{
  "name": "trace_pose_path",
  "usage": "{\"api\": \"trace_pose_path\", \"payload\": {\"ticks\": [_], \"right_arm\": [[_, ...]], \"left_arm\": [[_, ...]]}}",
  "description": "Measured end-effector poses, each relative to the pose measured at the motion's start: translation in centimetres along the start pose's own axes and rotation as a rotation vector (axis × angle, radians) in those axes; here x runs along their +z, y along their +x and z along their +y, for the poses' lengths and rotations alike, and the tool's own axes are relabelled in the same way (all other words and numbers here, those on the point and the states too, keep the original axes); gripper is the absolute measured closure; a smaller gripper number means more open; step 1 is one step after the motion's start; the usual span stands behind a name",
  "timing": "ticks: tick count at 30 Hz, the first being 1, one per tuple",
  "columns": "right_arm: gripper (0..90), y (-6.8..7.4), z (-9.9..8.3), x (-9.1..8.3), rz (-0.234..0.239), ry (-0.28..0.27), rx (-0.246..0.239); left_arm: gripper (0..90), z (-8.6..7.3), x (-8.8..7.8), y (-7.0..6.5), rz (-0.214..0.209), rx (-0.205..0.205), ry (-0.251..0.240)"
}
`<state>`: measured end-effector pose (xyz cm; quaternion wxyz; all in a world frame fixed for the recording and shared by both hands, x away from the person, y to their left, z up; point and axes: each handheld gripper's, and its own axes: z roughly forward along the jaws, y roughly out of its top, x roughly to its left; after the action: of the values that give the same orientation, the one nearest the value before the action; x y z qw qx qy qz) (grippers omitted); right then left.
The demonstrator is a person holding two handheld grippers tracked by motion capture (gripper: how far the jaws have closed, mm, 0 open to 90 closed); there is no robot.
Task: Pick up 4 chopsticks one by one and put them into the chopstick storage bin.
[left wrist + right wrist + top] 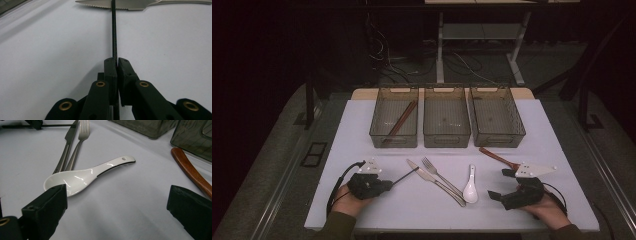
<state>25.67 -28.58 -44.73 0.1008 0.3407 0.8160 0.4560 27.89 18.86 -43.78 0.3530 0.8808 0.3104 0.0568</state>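
My left gripper (388, 184) (117, 60) lies low on the white table (357, 135) at the front left, shut on a thin black stick (406, 175) (114, 32). The stick runs out ahead of the jaws and its far end meets the blade of a table knife (424, 173) (120, 4). A fork (437, 172) (80, 142) lies beside the knife. At the front right, my right gripper (499, 184) (117, 191) stands open with bare table between its jaws. A white ceramic spoon (470, 187) (82, 176) lies by its left jaw, and a wooden-handled utensil (497, 156) (191, 170) by its right jaw.
Three smoky clear bins stand in a row at the back: the left bin (394, 141) holds brown chopsticks (402, 120); the middle bin (447, 141) and right bin (499, 141) look bare inside. Dark floor, cables and desk legs lie beyond the table.
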Motion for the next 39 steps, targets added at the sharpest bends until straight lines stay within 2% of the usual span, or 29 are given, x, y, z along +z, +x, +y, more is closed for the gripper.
{"api": "trace_pose_path", "payload": {"ticks": [9, 16, 20, 39], "right_arm": [[2.9, 0.0, 0.0, 0.0, -0.001, 0.002, 0.002], [3.0, 0.0, 0.0, 0.0, -0.004, 0.002, 0.002], [2.9, 0.0, 0.0, 0.0, -0.004, 0.003, 0.003], [2.9, 0.0, 0.0, 0.1, -0.003, 0.009, 0.000]], "left_arm": [[85.0, 0.4, -0.5, 0.0, -0.011, -0.044, -0.062], [85.1, 0.6, -0.9, 0.1, -0.003, -0.081, -0.090], [85.0, 0.9, -1.1, 0.2, -0.001, -0.074, -0.101], [85.0, 2.3, -2.0, 0.9, 0.026, -0.115, -0.209]]}}
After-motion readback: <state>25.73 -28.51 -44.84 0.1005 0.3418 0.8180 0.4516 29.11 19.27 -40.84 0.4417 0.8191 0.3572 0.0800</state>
